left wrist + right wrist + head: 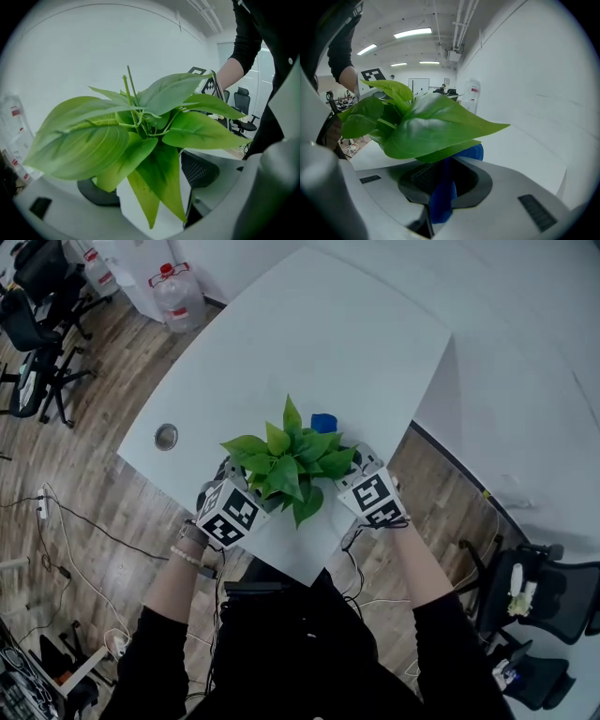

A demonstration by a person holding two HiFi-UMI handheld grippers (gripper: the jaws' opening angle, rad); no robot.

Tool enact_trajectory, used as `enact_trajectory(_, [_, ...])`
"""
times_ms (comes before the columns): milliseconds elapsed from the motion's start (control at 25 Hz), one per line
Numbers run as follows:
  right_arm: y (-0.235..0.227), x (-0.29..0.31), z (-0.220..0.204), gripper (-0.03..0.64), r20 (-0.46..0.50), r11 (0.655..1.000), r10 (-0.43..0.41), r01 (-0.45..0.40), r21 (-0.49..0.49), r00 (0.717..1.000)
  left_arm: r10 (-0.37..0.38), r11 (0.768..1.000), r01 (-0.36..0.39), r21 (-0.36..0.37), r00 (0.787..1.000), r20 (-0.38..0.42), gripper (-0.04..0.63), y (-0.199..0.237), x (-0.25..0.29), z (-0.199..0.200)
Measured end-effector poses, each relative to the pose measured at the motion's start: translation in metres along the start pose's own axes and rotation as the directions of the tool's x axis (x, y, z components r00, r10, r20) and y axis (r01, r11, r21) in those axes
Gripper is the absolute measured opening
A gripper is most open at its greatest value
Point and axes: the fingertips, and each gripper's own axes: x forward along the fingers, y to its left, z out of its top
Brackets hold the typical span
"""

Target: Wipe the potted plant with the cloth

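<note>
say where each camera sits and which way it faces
Head view: on the head, steeply down at potted plant on white table; both forearms show.
Left gripper view: on the left gripper, facing leaves between open fingers; right forearm shows.
Right gripper view: on the right gripper, facing the plant past its pinched blue cloth; left forearm shows.
Shared: the plant.

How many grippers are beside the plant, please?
2. The left gripper is open at the plant's left; the right gripper, at its right, is shut on the cloth. None looks hidden.
</note>
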Motion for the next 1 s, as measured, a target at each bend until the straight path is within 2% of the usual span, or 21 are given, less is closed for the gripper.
enact_trajectory(360, [0.016,-0.008,-0.005,0.083,-0.019,0.998,0.023,-0.024,-0.066,1.0,0.059,0.997,-0.059,-0.04,0.998,0.009,0.397,0.001,0.001,-0.001])
enact_trajectory(560, [0.024,-0.023,-0.016,0.083,-0.01,0.999,-0.006,0.005,-0.043,1.0,0.094,0.993,-0.094,-0.074,0.996,-0.007,0.397,-0.005,0.007,0.003])
enact_trajectory(720, [0.033,-0.033,-0.026,0.083,-0.01,0.995,-0.058,0.057,-0.078,0.998,0.112,0.989,-0.114,-0.09,0.993,-0.025,0.397,-0.012,0.01,0.004])
enact_trajectory(1000, [0.078,-0.038,-0.034,0.083,-0.028,0.993,-0.048,0.045,-0.11,0.998,0.149,0.981,-0.154,-0.121,0.988,-0.047,0.397,-0.016,0.008,0.004])
